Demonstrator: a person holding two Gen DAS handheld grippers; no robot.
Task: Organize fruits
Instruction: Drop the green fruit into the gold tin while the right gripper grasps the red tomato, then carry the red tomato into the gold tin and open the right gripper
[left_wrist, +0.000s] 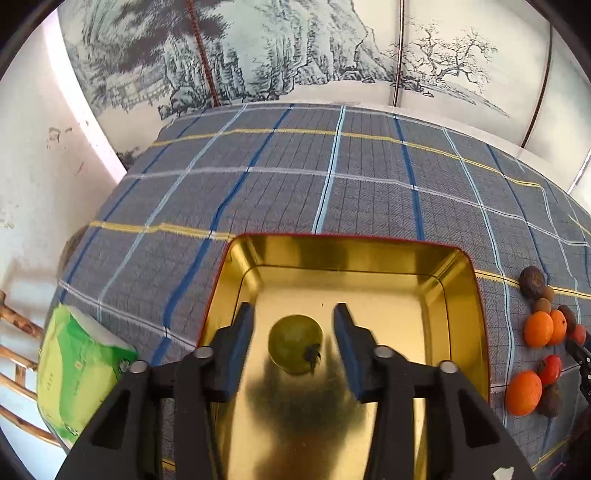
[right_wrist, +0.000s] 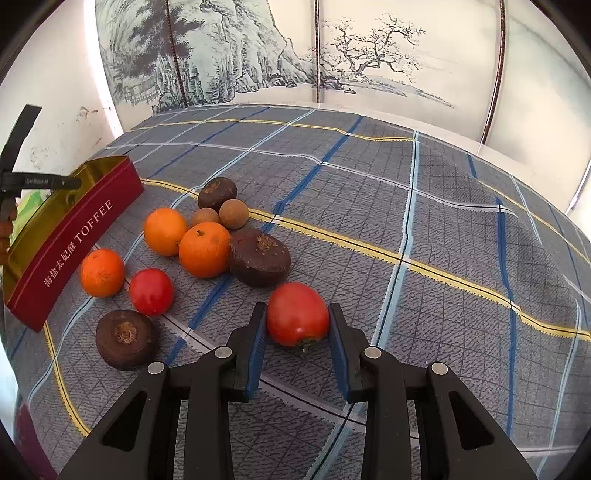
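Sorting barely begun: one green round fruit (left_wrist: 295, 344) lies in the gold-lined toffee tin (left_wrist: 463, 295) between the left gripper's (left_wrist: 294, 324) spread fingers, while the right gripper (right_wrist: 297, 322) pinches a red tomato (right_wrist: 297, 314) on the plaid cloth (right_wrist: 406, 206), nine other fruits still outside.

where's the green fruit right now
In the left wrist view, the green fruit lies inside the gold tin, between the open left tongs, untouched.

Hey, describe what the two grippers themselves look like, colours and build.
Both match: the left gripper and right gripper have matte black angular frames with triangular cut-outs, round silver pivot pins, and two flat fingers faced with ribbed blue pads. No cables or sleeves show.
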